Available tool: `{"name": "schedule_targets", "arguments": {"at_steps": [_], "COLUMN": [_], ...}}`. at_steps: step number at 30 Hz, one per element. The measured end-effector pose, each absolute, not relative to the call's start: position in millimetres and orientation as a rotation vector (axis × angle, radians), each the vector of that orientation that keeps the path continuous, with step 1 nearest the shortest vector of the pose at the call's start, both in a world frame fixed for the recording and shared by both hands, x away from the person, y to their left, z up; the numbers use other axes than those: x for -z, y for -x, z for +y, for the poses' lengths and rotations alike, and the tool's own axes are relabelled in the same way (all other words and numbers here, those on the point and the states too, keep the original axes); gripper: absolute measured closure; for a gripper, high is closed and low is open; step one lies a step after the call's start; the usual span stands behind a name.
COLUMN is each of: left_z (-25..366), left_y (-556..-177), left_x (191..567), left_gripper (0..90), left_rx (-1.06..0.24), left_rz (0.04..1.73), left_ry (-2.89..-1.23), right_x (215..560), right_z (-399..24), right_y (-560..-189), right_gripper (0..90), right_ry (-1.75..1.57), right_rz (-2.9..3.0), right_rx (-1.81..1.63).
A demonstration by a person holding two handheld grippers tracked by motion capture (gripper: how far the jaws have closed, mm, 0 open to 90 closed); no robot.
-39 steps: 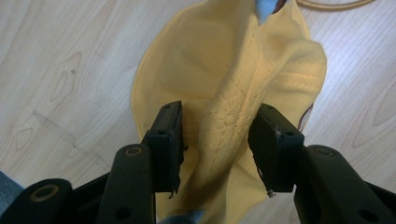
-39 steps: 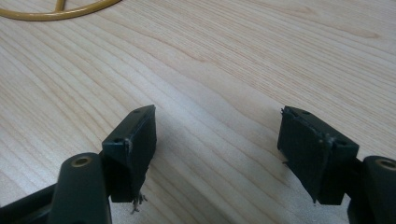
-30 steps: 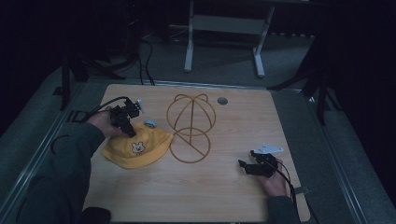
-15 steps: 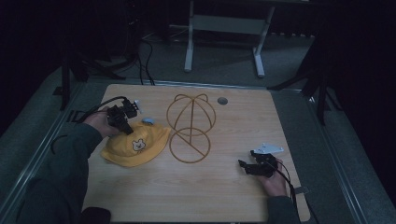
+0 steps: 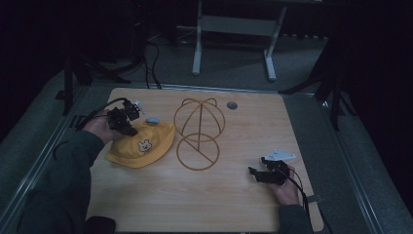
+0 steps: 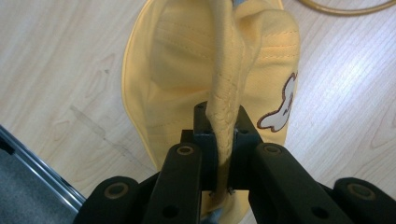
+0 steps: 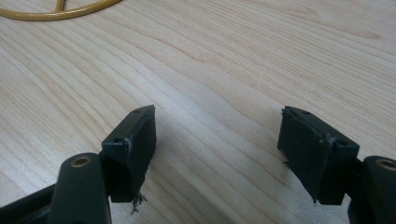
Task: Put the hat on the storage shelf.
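Note:
A yellow bucket hat (image 5: pixel 143 146) with a small animal patch lies on the wooden table (image 5: pixel 195 204), left of a gold wire hat stand (image 5: pixel 198 131). My left gripper (image 5: pixel 127 127) is at the hat's far left edge. In the left gripper view its jaws have just been closing and are now shut on a fold of the hat's brim (image 6: pixel 224 79), which stands pinched between the pads of the left gripper (image 6: pixel 223 121). My right gripper (image 5: pixel 255 173) rests near the table's front right, and in its own view the right gripper (image 7: pixel 219 135) stands open over bare wood.
A small grey-blue object (image 5: pixel 152 120) lies just behind the hat. A round grommet (image 5: pixel 232 105) sits in the tabletop at the back. The stand's base ring (image 7: pixel 56 11) lies left of the right gripper. A metal table frame (image 5: pixel 234 29) stands beyond the table.
The left gripper has shifted slightly left at the hat's far brim, and the brim now sits gathered under it. The right hand has not moved.

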State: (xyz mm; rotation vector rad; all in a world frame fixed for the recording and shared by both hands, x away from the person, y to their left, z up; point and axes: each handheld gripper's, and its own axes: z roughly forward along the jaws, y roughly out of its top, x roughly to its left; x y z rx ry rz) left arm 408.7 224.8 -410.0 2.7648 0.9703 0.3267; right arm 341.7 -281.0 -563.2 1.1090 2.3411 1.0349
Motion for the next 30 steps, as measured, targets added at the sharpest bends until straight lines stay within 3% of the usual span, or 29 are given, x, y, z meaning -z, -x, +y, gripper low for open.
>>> {"name": "schedule_targets", "arguments": {"at_steps": [30], "left_z": [255], "left_y": [-393], "left_x": [377], "left_gripper": [85.2], "left_rx": [-0.435], "left_rz": [0.991], "left_ry": [-2.515], "right_x": [563], "right_z": [-281], "right_y": [-342], "right_gripper": [27.6], "right_ry": [-1.107], "right_rz": [2.342], "right_rx": [-1.035]}}
